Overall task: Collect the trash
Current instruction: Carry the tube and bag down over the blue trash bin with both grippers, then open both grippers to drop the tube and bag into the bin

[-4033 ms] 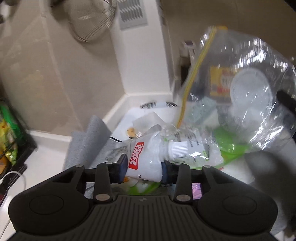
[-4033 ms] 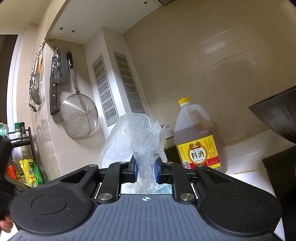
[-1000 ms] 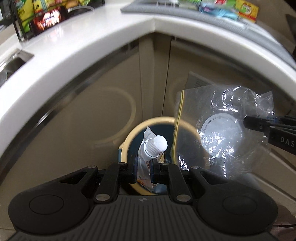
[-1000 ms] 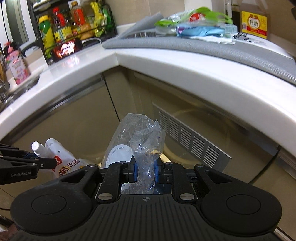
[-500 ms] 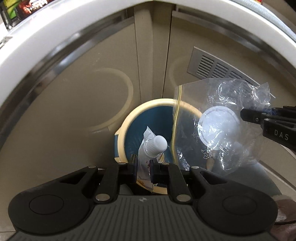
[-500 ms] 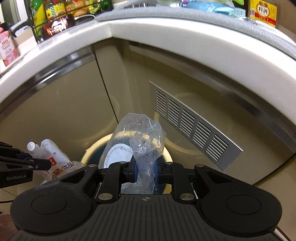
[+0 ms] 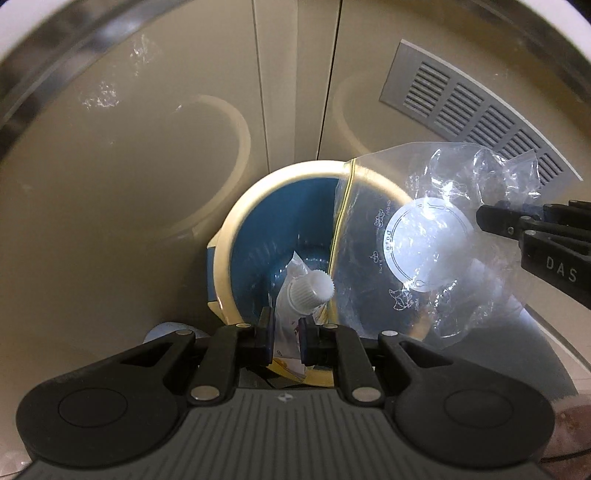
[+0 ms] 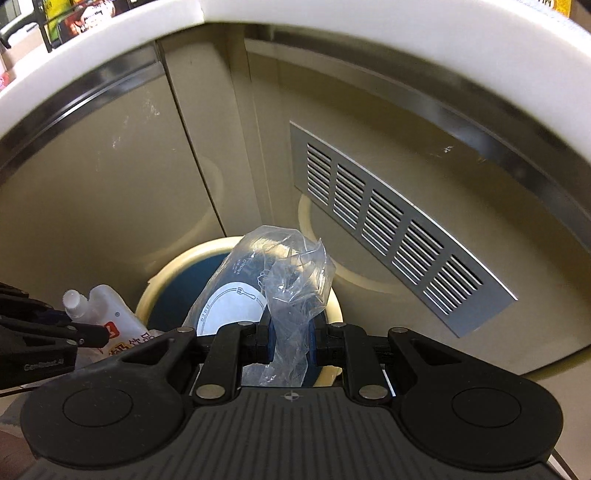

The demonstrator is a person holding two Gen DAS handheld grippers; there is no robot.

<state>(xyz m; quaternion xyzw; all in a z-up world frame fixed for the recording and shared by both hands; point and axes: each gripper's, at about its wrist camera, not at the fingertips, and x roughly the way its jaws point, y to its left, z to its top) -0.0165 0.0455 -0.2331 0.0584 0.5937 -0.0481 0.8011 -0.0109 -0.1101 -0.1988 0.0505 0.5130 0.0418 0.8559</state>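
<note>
My left gripper [image 7: 287,338] is shut on a white drink pouch [image 7: 301,295] with a ribbed screw cap, held over the near rim of a round blue bin with a cream rim [image 7: 273,177]. The pouch also shows in the right wrist view [image 8: 110,310]. My right gripper [image 8: 291,341] is shut on a crumpled clear zip bag [image 8: 291,280] with a white round label, hanging over the bin [image 8: 166,273]. In the left wrist view the bag [image 7: 428,236] hangs over the bin's right half, pinched by the right gripper's fingers [image 7: 517,225].
The bin stands on the floor in a corner of beige cabinet doors [image 7: 129,184]. A grey vent grille [image 8: 388,229] sits in the right door. The white countertop edge [image 8: 332,22] overhangs above.
Both grippers have come down lower and closer to the bin. The bin now fills more of both views and the countertop has slid up out of the left wrist view.
</note>
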